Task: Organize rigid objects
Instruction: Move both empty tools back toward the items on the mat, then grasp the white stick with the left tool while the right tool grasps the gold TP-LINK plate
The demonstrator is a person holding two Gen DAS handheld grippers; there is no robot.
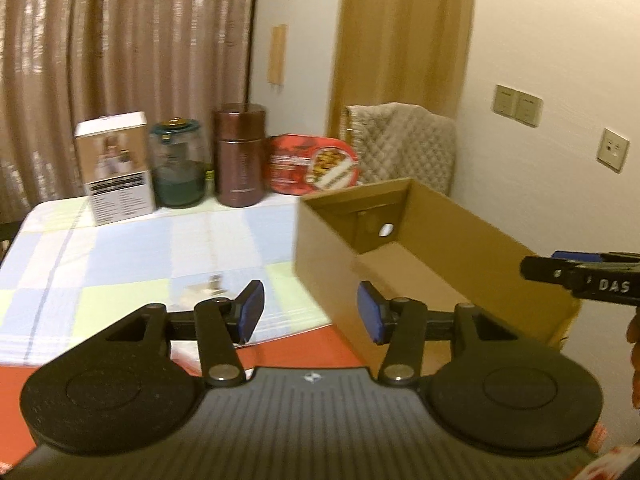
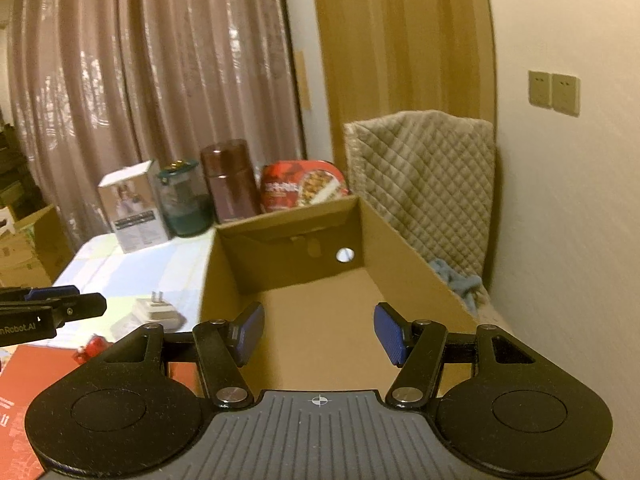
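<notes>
Along the far edge of the table (image 1: 132,248), from left to right, stand a white printed carton (image 1: 116,168), a clear jar with a green lid (image 1: 179,164), a brown metal flask (image 1: 240,156) and a red oval tin (image 1: 314,166) propped on its edge. The carton is probably light and stiff, though its walls may buckle under a hard squeeze, so it is best taken across its narrow faces. The jar looks smooth, breakable and weighted by dark contents in its lower half; a firm grip low on its body seems safest. The flask is likely the heaviest and slickest piece, and its narrower waist below the cap offers the best purchase. The tin should be light and rigid, easiest to pinch across its thin rim.

Nearer, a white plug adapter (image 2: 158,310) lies on the table with its prongs up, small, hard and simple to nip by its flat sides. Just beside it to the right sits the open cardboard box (image 2: 288,300), with nothing in it.

The left claw (image 1: 310,314) hovers over the table's near end, spread and holding nothing. The right claw (image 2: 320,334) hangs above the box, likewise spread with nothing between its pads.
</notes>
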